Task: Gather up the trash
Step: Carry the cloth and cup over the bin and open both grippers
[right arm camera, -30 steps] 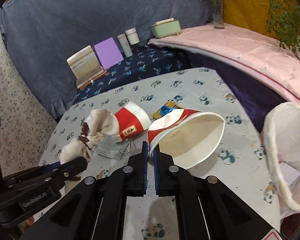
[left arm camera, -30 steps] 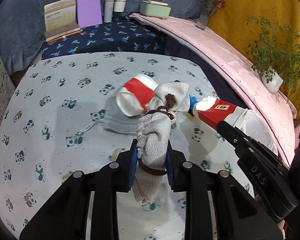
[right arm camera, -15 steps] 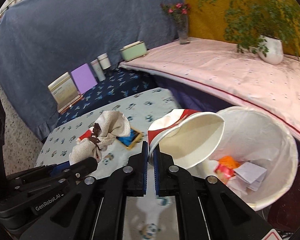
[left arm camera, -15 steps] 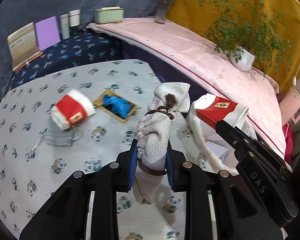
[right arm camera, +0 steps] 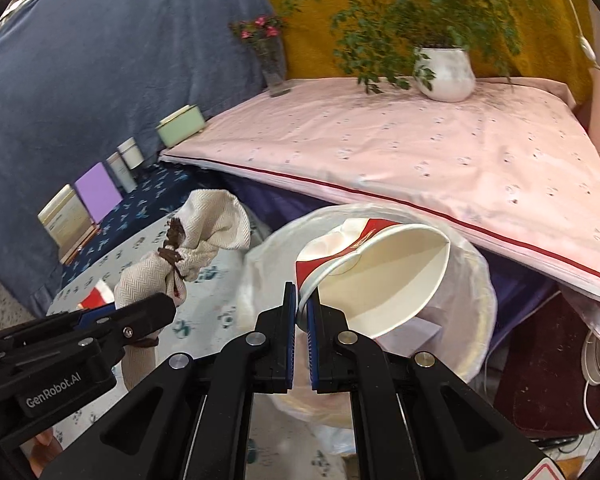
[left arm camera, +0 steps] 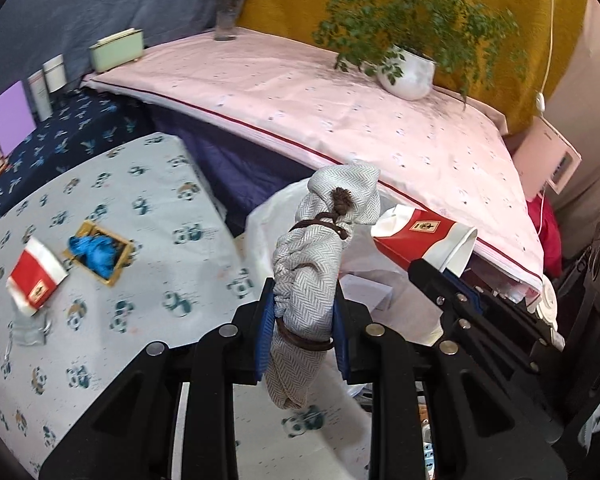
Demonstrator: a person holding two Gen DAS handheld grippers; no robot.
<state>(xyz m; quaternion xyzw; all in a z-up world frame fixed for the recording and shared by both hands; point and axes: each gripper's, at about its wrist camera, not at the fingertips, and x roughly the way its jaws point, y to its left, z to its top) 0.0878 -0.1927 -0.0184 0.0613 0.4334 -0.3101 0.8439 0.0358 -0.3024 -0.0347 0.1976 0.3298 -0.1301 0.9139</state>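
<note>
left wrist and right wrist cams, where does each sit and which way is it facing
Left wrist: sits on the left gripper, looking forward and down over the panda-print table toward the white bin; its fingers clamp a cloth pouch, with the right gripper alongside.
Right wrist: sits on the right gripper, facing down at the white bin; its fingers pinch a paper cup by the rim, with the left gripper low left.
Shared: pouch, cup, bin, pink-covered surface, potted plant.
</note>
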